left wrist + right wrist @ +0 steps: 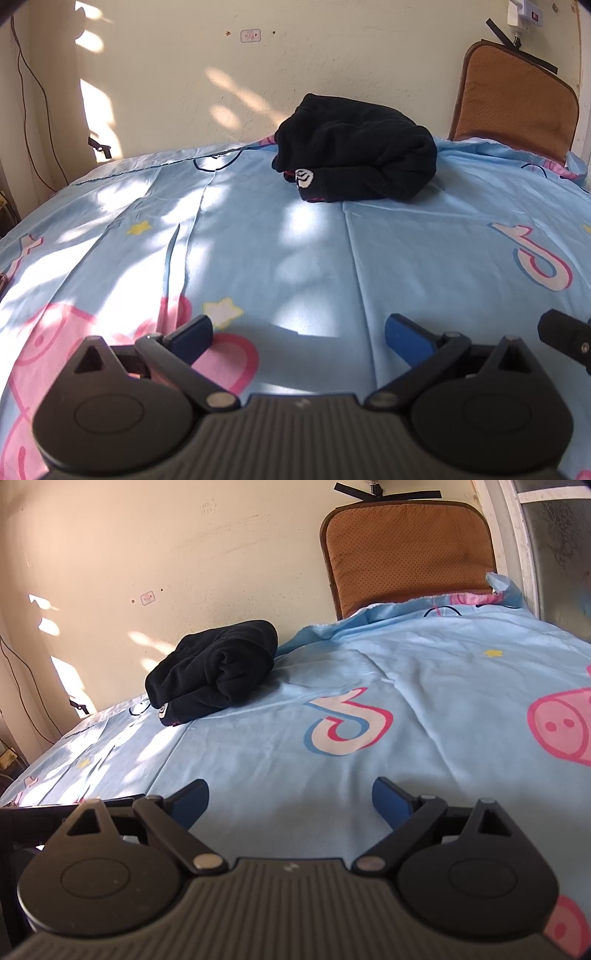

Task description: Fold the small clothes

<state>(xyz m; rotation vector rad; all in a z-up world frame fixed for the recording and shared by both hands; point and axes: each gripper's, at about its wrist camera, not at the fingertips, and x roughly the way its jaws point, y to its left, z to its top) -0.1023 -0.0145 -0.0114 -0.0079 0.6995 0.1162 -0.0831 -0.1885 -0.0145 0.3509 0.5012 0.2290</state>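
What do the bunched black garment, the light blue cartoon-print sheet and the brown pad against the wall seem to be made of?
Bunched black garment: probably fleece or knit; matte, fuzzy, thick folds. Light blue cartoon-print sheet: thin woven fabric, smooth, sharp creases. Brown pad: perhaps perforated leatherette or mesh; regular dots, piped edge.

Left tongs [298, 341] seen spread wide — blue fingertips [195, 338] apart, nothing held, low over blue cartoon-print bedsheet [295, 258]. Black garment [354, 151] bundled at far edge of bed, near cream wall [177, 92]. Brown cushion [513, 103] propped at right — sunlight patches cast across sheet.
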